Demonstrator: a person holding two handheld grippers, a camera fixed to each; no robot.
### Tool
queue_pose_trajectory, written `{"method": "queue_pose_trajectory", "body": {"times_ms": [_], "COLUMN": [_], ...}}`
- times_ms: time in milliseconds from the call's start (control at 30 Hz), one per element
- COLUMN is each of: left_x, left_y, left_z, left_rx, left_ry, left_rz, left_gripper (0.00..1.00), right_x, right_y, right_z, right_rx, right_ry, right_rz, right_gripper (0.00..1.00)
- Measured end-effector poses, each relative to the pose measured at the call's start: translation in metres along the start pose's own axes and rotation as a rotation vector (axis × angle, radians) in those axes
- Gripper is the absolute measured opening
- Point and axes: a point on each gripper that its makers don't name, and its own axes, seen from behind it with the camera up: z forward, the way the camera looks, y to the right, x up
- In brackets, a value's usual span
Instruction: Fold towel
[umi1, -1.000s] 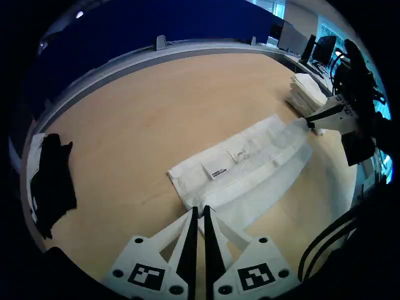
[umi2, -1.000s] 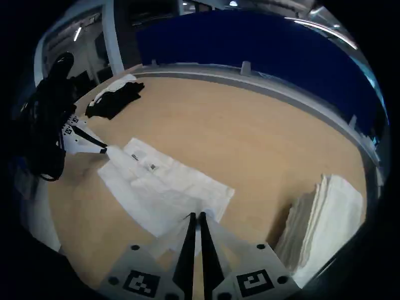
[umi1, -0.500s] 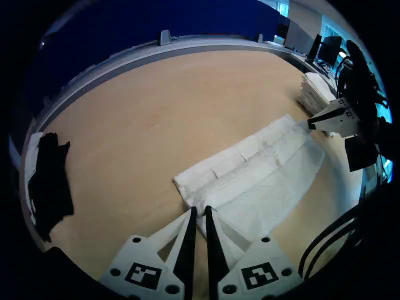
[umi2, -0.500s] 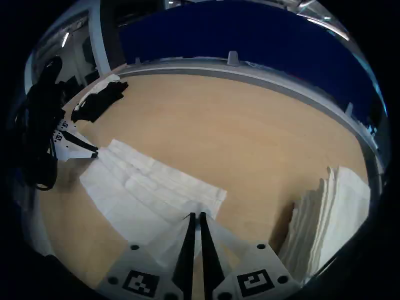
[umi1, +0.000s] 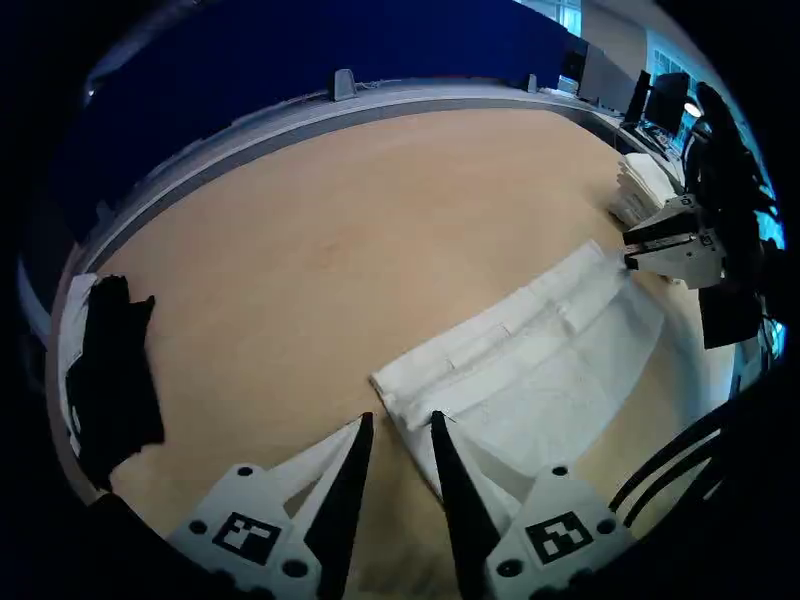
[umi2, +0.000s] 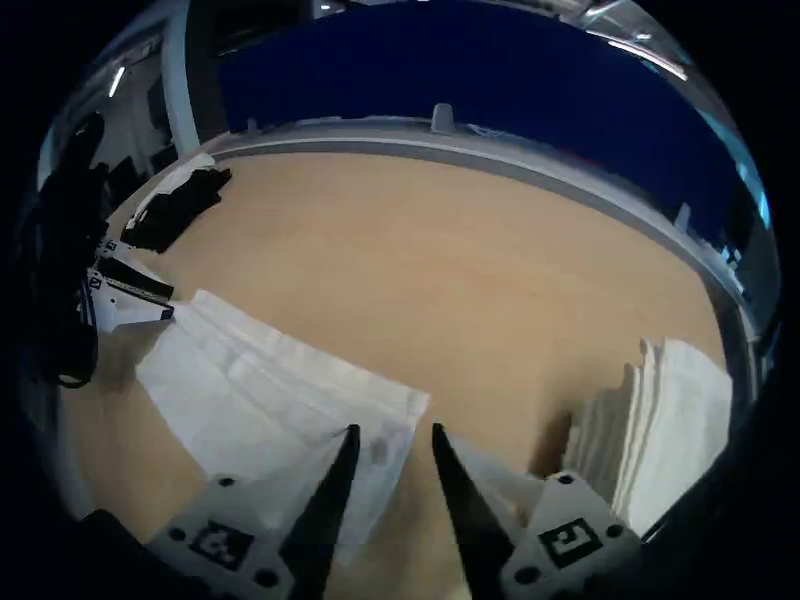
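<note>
**Towel set down lengthwise between two open tongs**

The towel (umi1: 530, 345) lies flat on the worktop (umi1: 330, 250) as a long folded strip. Its long axis runs from the left tongs (umi1: 400, 415) to the right tongs (umi2: 393, 428), with one short end just ahead of each pair. In the left gripper view, the near corner sits just beyond the gap between the fingers, and the strip runs off to the right toward the other tongs. Neither pair is the nearer; each faces its own end. Both tongs stand parted and grip nothing. Half a second before, each pair was almost closed with the towel's edge at its tips. The fingers have since spread, and the cloth rests free. A stack of folded towels (umi2: 670, 420) stands near the right tongs. A black cloth (umi1: 110, 380) lies well apart, at the worktop's edge.
</note>
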Motion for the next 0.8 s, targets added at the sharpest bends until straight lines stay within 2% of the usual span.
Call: {"method": "queue_pose_trajectory", "body": {"times_ms": [67,167,200,467,800], "left_x": [0.002,0.004,0.004,0.006,0.002], "left_y": [-0.002,-0.005,-0.007,-0.014,-0.019], "left_z": [-0.001,-0.003,-0.003,-0.008,-0.013], "left_rx": [0.002,0.012,0.016,0.035,0.046], "left_ry": [0.008,0.019,0.019,0.026,0.028], "left_rz": [-0.004,-0.006,-0.005,0.002,0.008], "left_gripper": [0.72,0.91,0.98,0.98,0.98], "right_x": [0.002,0.005,0.006,0.015,0.008], "right_y": [0.001,0.003,0.003,0.009,0.014], "right_z": [-0.001,-0.002,-0.003,-0.008,-0.013], "right_rx": [-0.004,-0.013,-0.015,-0.026,-0.046], "right_ry": [0.006,0.012,0.014,0.035,0.018], "right_rz": [0.001,0.001,0.004,0.023,-0.026], "right_gripper": [0.79,0.96,0.97,1.0,1.0]}}
